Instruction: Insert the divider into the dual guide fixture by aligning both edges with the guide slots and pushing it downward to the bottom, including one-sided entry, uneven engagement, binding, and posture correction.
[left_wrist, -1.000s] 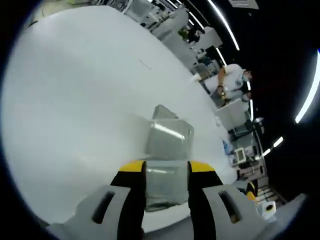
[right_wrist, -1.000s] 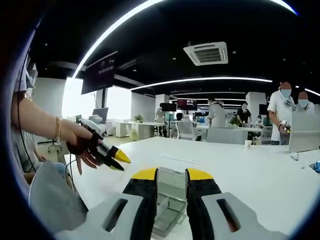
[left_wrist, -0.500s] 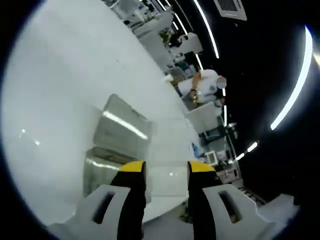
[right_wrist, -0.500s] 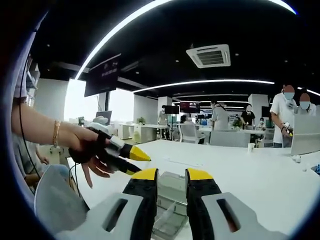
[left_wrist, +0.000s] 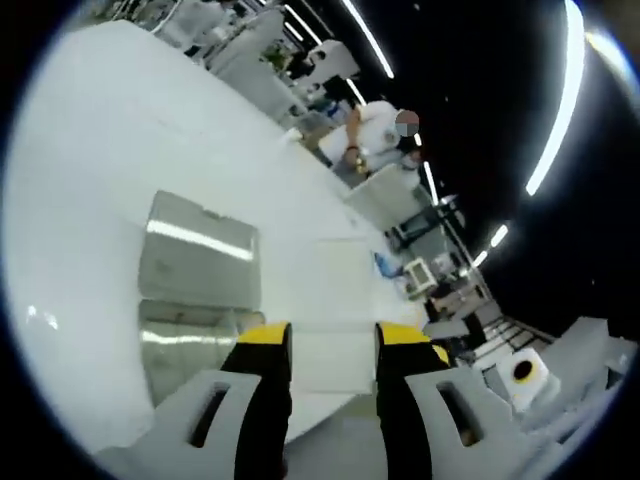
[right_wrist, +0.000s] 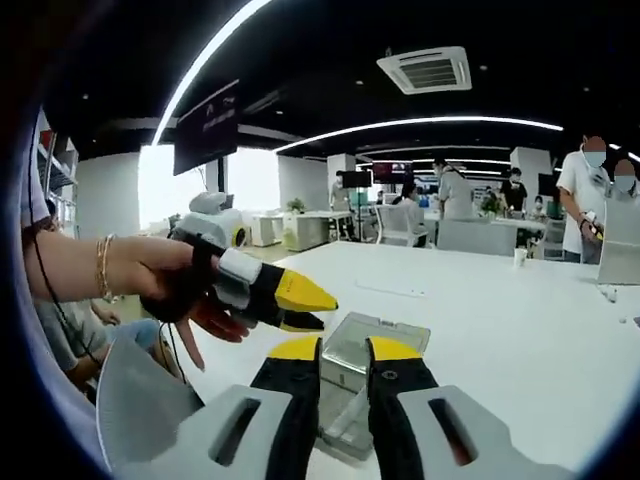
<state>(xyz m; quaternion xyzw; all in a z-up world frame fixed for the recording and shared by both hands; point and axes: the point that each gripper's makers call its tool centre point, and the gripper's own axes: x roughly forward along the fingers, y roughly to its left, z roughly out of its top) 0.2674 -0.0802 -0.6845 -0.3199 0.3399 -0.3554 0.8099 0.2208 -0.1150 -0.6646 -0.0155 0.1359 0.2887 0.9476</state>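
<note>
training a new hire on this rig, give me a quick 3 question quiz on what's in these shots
1. True or false: in the left gripper view, the clear fixture sits between the left tool's yellow tips.
2. Multiple choice: in the right gripper view, the left tool enters from the
A. right
B. left
C. top
3. Fill in: the clear fixture rests on a ____ table.

Key: 1. false, it lies to the left of them and nothing is between them; 2. B, carried in the person's hand; 3. white.
</note>
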